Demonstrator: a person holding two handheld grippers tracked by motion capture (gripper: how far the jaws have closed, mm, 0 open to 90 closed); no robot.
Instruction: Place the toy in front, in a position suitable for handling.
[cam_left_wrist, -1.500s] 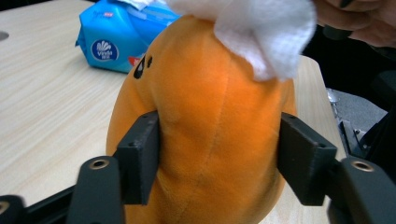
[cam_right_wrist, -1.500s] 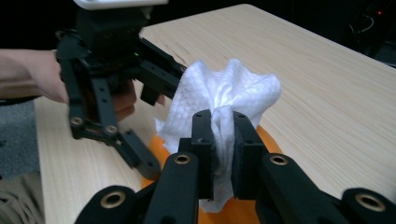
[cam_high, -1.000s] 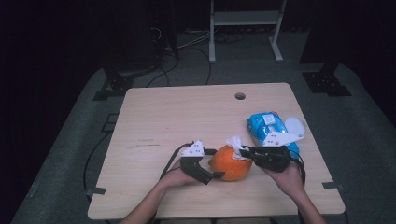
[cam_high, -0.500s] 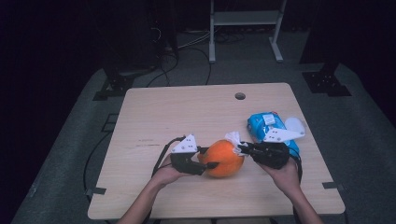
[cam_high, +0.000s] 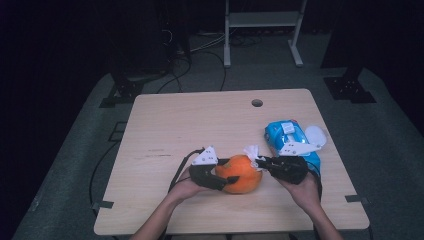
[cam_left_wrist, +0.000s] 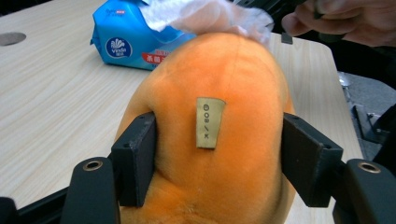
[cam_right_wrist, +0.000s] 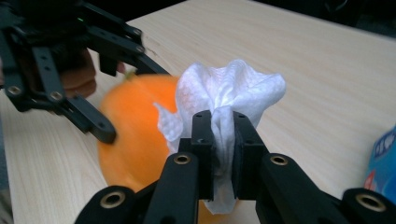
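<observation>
Orange plush toy is clamped by the left gripper, whose jaws just reopened slightly, steadying it; beside it, the right gripper pinches a white tissue for wiping.

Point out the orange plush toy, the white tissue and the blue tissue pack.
orange plush toy (cam_left_wrist: 233, 84), left gripper view, on its fuzzy top above the sewn label.
white tissue (cam_right_wrist: 233, 86), right gripper view, on the bunched part above the jaws.
blue tissue pack (cam_high: 282, 136), high view, on its top face.
</observation>
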